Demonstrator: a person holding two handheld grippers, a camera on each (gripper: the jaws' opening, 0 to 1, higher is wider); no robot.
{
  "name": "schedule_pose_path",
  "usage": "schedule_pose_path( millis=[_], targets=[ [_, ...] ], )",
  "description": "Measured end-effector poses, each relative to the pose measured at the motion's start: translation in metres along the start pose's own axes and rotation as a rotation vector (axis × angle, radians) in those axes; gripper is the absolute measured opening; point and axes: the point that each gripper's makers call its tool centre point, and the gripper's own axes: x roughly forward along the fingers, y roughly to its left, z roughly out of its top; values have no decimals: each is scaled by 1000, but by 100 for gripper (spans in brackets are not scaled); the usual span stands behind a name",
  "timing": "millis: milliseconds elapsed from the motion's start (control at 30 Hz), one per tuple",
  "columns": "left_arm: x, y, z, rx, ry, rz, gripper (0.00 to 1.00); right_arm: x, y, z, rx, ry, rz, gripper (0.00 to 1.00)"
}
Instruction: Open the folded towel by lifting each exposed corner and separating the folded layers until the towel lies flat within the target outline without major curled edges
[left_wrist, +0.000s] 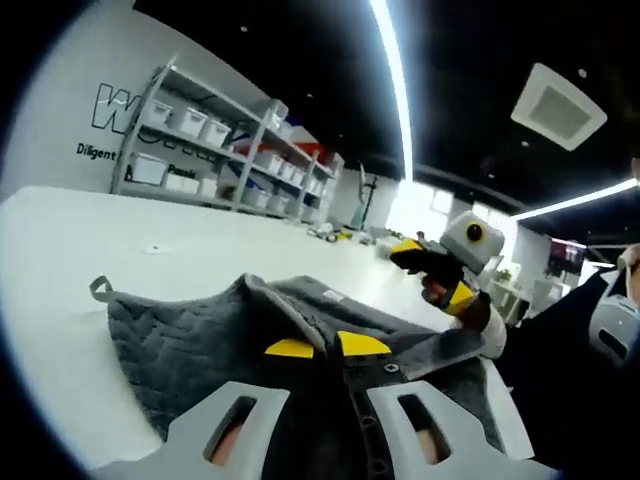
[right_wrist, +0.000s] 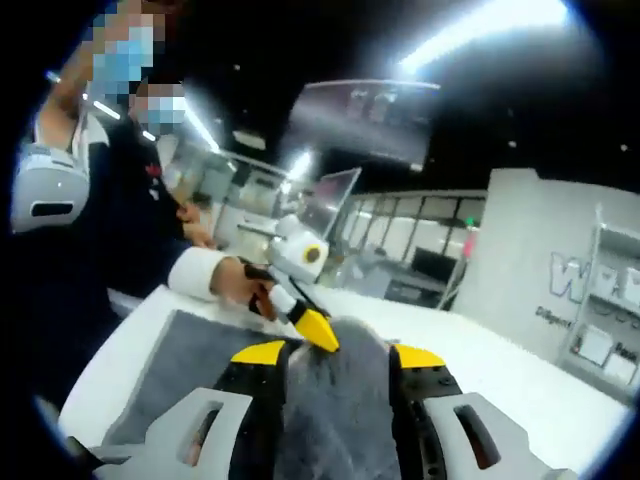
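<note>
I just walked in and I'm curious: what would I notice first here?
Probably the grey towel bunched on the white table, with the left gripper and its yellow tips pinching a fold. In the right gripper view, the right gripper clamps a raised hump of the towel, the other gripper beside it.

A lab or workshop hall: beyond the left gripper (left_wrist: 326, 347) stretches a wide white table (left_wrist: 70, 260), with metal shelving (left_wrist: 215, 150) of white bins against a lettered wall, long ceiling light strips (left_wrist: 392, 70) overhead, and glass partitions (right_wrist: 420, 235) ahead of the right gripper (right_wrist: 335, 356).
</note>
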Motion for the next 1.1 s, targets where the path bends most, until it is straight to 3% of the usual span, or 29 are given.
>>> schedule_pose_path(
  millis=[100, 267, 333, 467, 600, 767, 833, 933, 1100],
  targets=[
    [-1, 0, 1, 2, -6, -3, 4, -17, -15, 2, 4, -31, -31, 44],
    [-2, 4, 2, 6, -11, 11, 4, -43, -44, 0, 156, -122, -67, 44],
    [-3, 6, 3, 13, -12, 20, 4, -48, -56, -11, 182, -91, -101, 44],
    [-6, 6, 6, 17, -27, 32, 4, -56, -70, -34, 147, -7, -152, 44],
    [-11, 8, 10, 26, -44, 52, 4, -58, -79, -47, 154, 26, -180, 44],
    [-18, 19, 17, 18, -65, 76, 4, -61, -105, -87, 154, 170, -300, 40],
    [-23, 29, 22, 67, -88, 126, 4, -65, -112, -101, 158, 228, -339, 40],
    [-25, 36, 24, 98, -79, 143, 4, -70, -120, -110, 160, 251, -382, 38],
    [-23, 31, 21, 130, -73, 158, 4, -78, -130, -126, 161, 317, -436, 32]
  ],
)
